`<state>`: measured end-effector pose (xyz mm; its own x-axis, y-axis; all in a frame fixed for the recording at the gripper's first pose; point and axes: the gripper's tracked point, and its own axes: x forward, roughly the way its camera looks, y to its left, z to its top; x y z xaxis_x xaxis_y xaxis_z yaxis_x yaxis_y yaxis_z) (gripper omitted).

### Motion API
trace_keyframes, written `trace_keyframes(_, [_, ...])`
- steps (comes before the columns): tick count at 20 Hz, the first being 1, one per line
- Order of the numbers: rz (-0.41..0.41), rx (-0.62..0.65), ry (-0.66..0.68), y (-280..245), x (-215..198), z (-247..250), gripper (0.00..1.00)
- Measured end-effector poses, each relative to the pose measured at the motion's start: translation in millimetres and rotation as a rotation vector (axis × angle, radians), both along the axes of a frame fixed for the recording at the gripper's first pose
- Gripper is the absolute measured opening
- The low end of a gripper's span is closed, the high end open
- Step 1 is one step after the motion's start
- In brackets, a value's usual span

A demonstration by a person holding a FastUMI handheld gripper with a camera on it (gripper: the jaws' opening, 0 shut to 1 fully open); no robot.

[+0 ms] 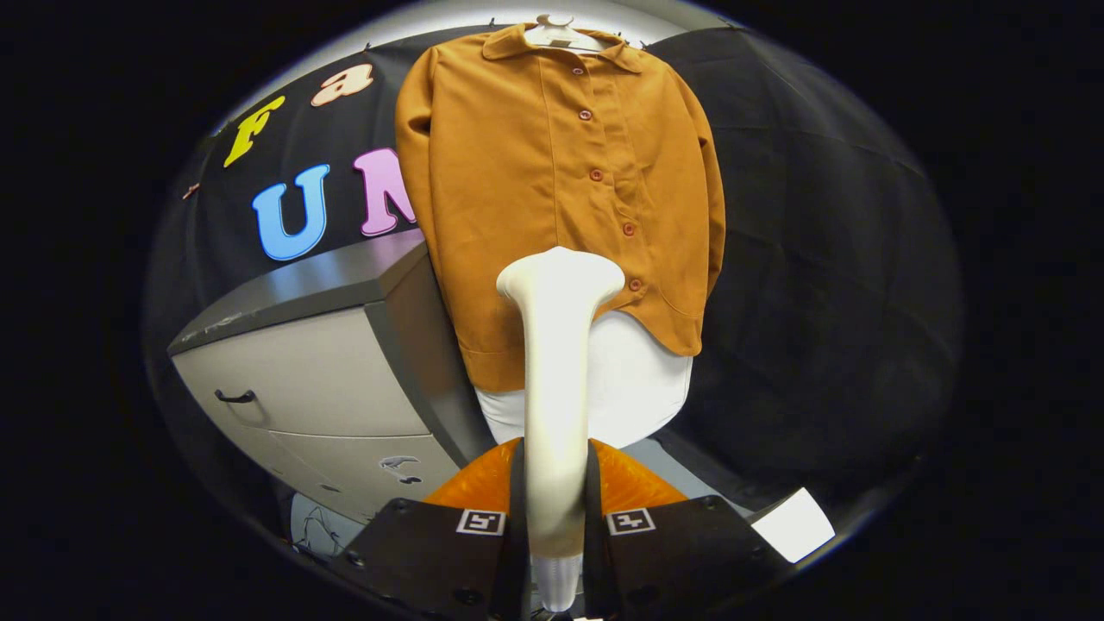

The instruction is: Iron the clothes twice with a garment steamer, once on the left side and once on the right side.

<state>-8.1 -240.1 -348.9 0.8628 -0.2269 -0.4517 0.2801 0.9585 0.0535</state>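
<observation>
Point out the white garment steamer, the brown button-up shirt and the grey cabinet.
white garment steamer (pixel 556 379): gripper view, handle shaft, clamped between the fingers.
brown button-up shirt (pixel 509 181): gripper view, front panel.
grey cabinet (pixel 319 371): gripper view, upper drawer front.

This is a staged recording booth rather than a lived-in home: black cloth walls (pixel 819 216) close in the space, a brown button-up shirt (pixel 552 172) hangs on a hanger (pixel 556 33) against the cloth, and a grey drawer cabinet (pixel 319 371) stands beside it.
</observation>
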Motion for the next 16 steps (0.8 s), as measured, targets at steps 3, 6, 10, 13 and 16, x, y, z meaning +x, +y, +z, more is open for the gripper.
trace_keyframes(3, [-0.006,-0.016,-0.074,-7,1,35,0.28])
trace_keyframes(6, [-0.025,-0.032,-0.159,-18,8,79,0.27])
trace_keyframes(10, [-0.033,-0.098,-0.278,-30,18,142,0.27])
trace_keyframes(13, [-0.031,-0.127,-0.357,-35,25,183,0.27])
trace_keyframes(16, [-0.032,-0.145,-0.424,-40,31,217,0.27])
